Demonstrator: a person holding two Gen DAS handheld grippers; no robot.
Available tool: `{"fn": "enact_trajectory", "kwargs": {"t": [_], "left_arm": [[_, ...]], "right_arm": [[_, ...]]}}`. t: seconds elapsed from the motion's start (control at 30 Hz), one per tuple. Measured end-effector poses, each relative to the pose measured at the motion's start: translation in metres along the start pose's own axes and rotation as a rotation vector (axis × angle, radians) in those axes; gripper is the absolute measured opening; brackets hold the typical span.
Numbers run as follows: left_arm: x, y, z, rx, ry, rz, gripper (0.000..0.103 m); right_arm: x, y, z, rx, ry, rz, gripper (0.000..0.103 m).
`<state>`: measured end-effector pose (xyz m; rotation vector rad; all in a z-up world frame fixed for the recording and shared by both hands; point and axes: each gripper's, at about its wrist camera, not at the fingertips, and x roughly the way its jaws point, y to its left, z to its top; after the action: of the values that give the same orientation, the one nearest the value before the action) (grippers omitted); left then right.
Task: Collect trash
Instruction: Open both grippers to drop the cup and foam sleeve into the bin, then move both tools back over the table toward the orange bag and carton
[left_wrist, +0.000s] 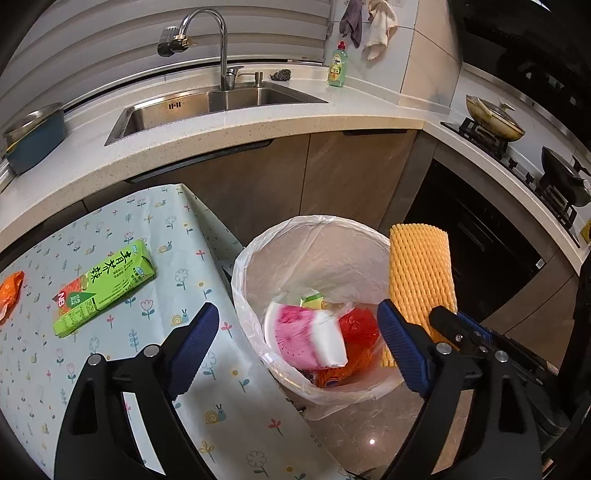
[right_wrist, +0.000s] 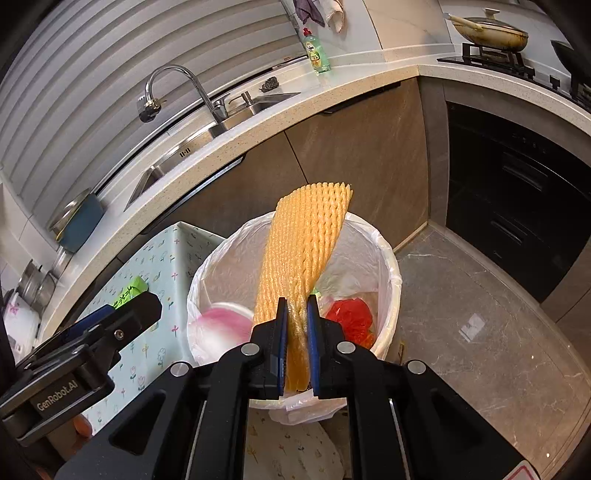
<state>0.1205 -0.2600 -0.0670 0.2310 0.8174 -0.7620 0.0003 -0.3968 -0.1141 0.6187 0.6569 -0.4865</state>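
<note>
My right gripper (right_wrist: 296, 302) is shut on a yellow foam fruit net (right_wrist: 303, 243) and holds it above the white lined trash bin (right_wrist: 391, 266). The net also shows in the left wrist view (left_wrist: 419, 273), over the bin's right rim (left_wrist: 240, 258). The bin holds a pink and white paper plate (left_wrist: 306, 332), a red wrapper (left_wrist: 360, 325) and other scraps. My left gripper (left_wrist: 295, 325) is open and empty, between the table and the bin. A green drink carton (left_wrist: 103, 288) and an orange wrapper (left_wrist: 11, 291) lie on the flowered tablecloth (left_wrist: 184, 258).
A kitchen counter (left_wrist: 258, 125) with a sink (left_wrist: 207, 107), tap and green dish soap bottle (left_wrist: 338, 66) runs behind. A stove with pans (left_wrist: 495, 118) is at the right, a dark oven (right_wrist: 517, 192) below it. Grey marble floor (right_wrist: 480, 314) lies right of the bin.
</note>
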Motion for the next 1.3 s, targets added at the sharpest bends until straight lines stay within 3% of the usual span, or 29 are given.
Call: {"fn": "enact_trajectory", "kwargs": {"t": [0.3,0.4,0.53,0.63,1.1,1.3], "left_arm": [[-0.009,0.025,-0.005,-0.044,-0.018,0.04,0.084],[-0.013,0.03,-0.005,-0.056,-0.026,0.053,0.084],[-0.02,0.039,-0.007,-0.071,-0.039,0.075,0.085],[-0.025,0.046,-0.009,-0.081,-0.053,0.097,0.088],[-0.055,0.097,-0.026,-0.147,-0.075,0.167,0.088],[-0.066,0.13,-0.036,-0.195,-0.079,0.203,0.088]], "right_arm": [[0.009,0.012,-0.001,-0.016,0.011,0.023,0.012],[0.011,0.018,0.0,-0.025,0.004,0.025,0.018],[0.007,0.027,0.0,-0.039,-0.017,0.021,0.036],[0.003,0.034,0.001,-0.044,-0.033,0.028,0.041],[0.001,0.097,-0.017,-0.125,-0.003,0.109,0.044],[0.004,0.13,-0.029,-0.169,0.019,0.142,0.049]]}}
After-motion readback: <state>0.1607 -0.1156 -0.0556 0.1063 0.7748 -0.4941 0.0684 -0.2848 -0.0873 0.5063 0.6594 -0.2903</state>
